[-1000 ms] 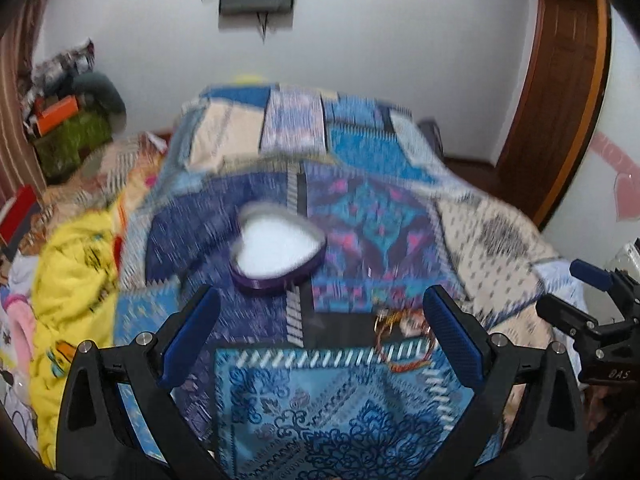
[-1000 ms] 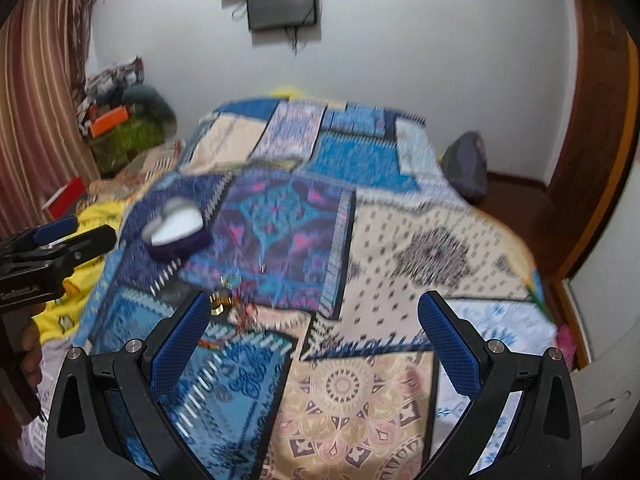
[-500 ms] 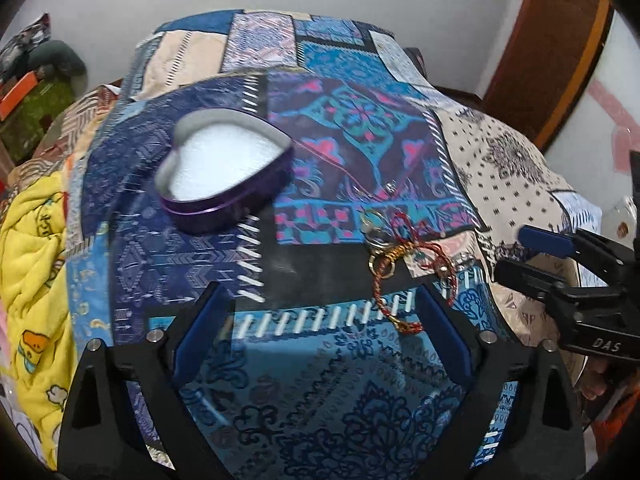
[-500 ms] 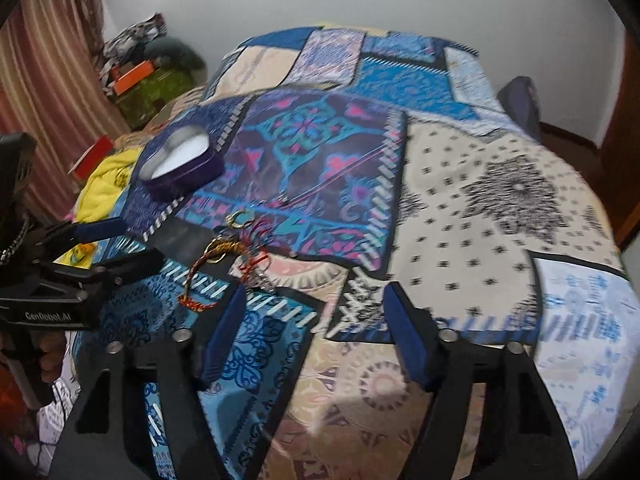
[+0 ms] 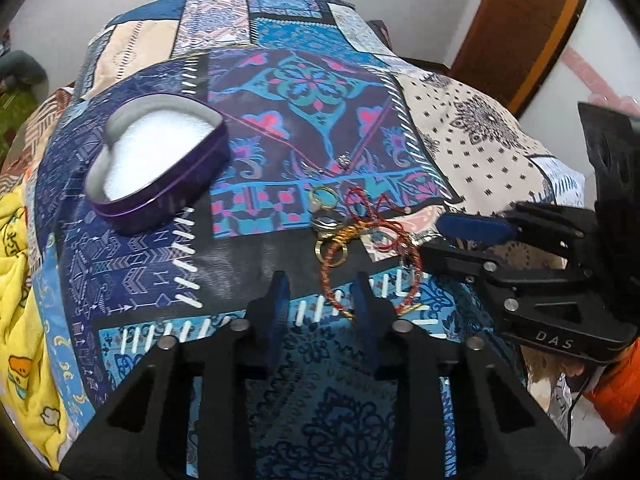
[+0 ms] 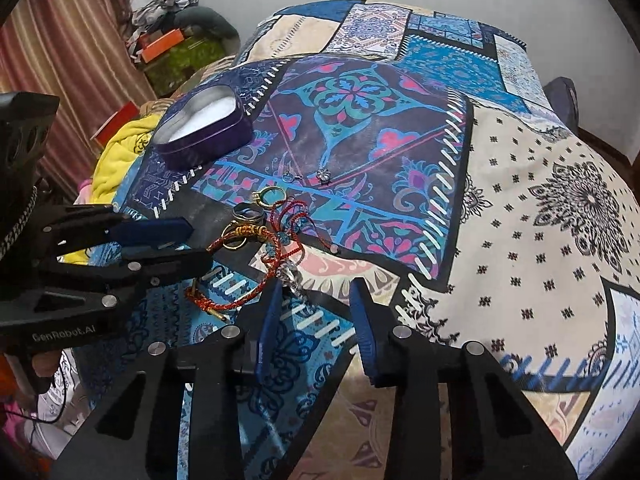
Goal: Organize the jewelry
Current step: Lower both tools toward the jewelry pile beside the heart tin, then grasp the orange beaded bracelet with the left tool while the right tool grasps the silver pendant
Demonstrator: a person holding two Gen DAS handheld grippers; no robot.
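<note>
Patchwork bedspread (image 5: 472,128) covers the bed, and on it sits a purple heart-shaped tin (image 5: 160,168), lidless with a bare white lining. Nothing appears sorted yet: the red-and-gold cord bracelet (image 5: 340,264), gold rings (image 6: 272,196) and small silver pieces (image 6: 322,176) lie tangled together near the bedspread's front edge, well apart from the tin. Left gripper (image 5: 322,300) and right gripper (image 6: 316,304) hang just short of the heap, jaws closing with nothing between them. Clear quilt lies between heap and tin.
</note>
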